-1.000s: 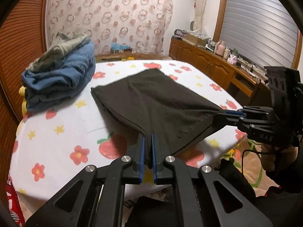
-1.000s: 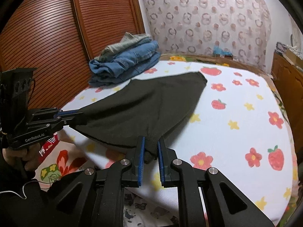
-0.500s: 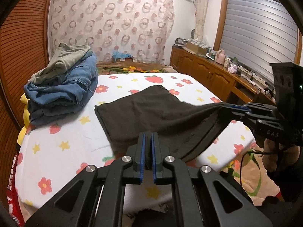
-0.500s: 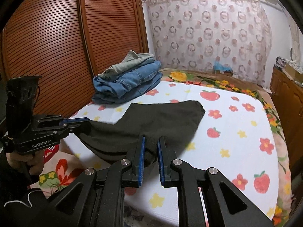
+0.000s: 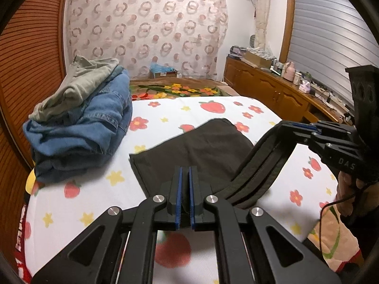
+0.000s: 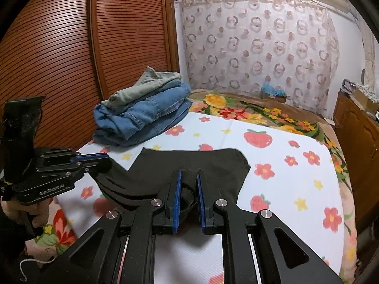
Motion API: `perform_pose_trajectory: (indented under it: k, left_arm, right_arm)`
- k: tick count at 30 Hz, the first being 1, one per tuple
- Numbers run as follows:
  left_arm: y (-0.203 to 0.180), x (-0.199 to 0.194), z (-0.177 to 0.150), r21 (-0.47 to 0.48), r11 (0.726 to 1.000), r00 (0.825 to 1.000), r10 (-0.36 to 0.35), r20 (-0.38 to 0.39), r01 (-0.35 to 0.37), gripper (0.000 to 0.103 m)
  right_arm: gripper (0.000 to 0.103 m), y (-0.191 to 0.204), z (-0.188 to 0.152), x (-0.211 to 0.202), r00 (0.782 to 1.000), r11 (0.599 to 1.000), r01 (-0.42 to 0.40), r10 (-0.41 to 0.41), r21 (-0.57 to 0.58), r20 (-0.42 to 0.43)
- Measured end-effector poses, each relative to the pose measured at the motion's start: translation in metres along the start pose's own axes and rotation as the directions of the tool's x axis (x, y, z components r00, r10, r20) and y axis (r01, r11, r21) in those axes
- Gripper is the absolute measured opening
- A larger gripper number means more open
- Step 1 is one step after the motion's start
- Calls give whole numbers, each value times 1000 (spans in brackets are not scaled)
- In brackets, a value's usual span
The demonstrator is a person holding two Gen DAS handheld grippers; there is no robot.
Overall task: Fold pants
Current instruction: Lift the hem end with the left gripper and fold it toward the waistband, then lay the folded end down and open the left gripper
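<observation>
Both the left gripper [image 5: 184,189] and right gripper [image 6: 188,196] are clenched on the near edge of the black pants [image 5: 201,146], whose flat remainder stretches toward frame centre.

Hidden and hard-to-see bits

Pinched edge of the black pants [image 5: 203,149] tucked away between the left gripper [image 5: 185,177] pads. Same inside the right gripper [image 6: 188,182]. Bottom of the bed sheet [image 6: 272,189] cut off by the edge. Small things on the wooden cabinet [image 5: 279,90] too tiny and blurry to name.
</observation>
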State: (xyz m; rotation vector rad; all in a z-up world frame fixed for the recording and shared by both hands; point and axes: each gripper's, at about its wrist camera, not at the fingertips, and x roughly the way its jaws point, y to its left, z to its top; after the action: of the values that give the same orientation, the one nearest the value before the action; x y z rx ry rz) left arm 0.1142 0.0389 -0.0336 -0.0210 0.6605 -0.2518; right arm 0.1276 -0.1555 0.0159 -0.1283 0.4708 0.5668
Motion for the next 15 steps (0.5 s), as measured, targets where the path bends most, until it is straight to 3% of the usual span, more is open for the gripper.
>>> perform_pose_trajectory:
  k: [15]
  left_arm:
    - [29,41,39,-12,998,997,68,-20,-69,6]
  right_arm:
    - [12,-21,32,73,997,999,42,-41,10,-69]
